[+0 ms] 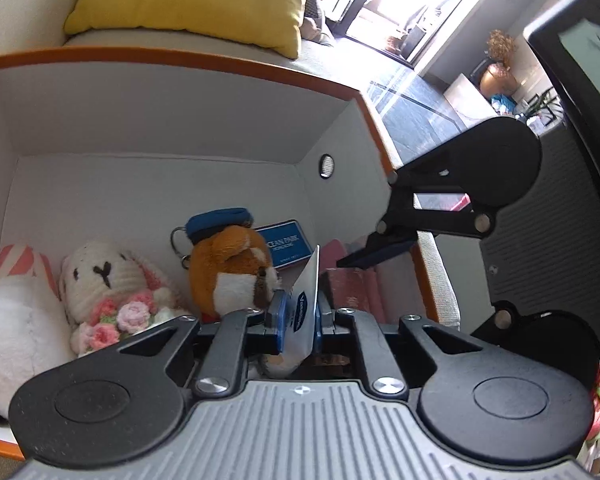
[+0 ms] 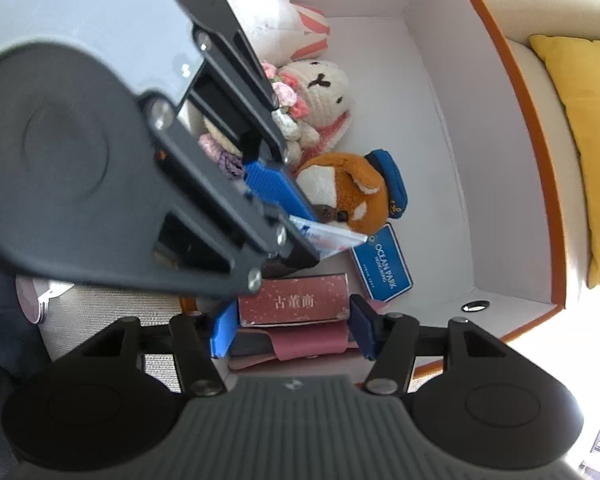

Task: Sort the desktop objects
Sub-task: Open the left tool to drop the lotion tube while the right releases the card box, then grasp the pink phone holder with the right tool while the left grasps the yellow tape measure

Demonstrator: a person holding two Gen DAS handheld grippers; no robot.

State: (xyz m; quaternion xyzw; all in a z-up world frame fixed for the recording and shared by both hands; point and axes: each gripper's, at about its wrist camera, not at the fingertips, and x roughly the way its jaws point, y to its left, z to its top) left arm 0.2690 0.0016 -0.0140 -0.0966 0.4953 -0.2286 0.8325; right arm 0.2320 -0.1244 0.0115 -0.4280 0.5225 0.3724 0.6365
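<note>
My left gripper (image 1: 298,316) is shut on a white Vaseline tube (image 1: 306,304), held over the open orange-rimmed white box (image 1: 160,120); the tube also shows in the right wrist view (image 2: 332,238). My right gripper (image 2: 294,330) is open, its fingers either side of a red box with Chinese lettering (image 2: 294,300) and above a pink wallet (image 2: 300,342). In the box lie a brown plush dog with a blue cap (image 1: 232,268), a crocheted white bunny (image 1: 108,284), a white and pink plush (image 1: 16,304) and a blue Ocean Park tag (image 1: 286,246).
The right gripper (image 1: 380,254) reaches in over the box's right wall in the left wrist view. A yellow cushion (image 1: 192,0) lies on a sofa behind the box. A woven mat (image 2: 112,320) lies under the box.
</note>
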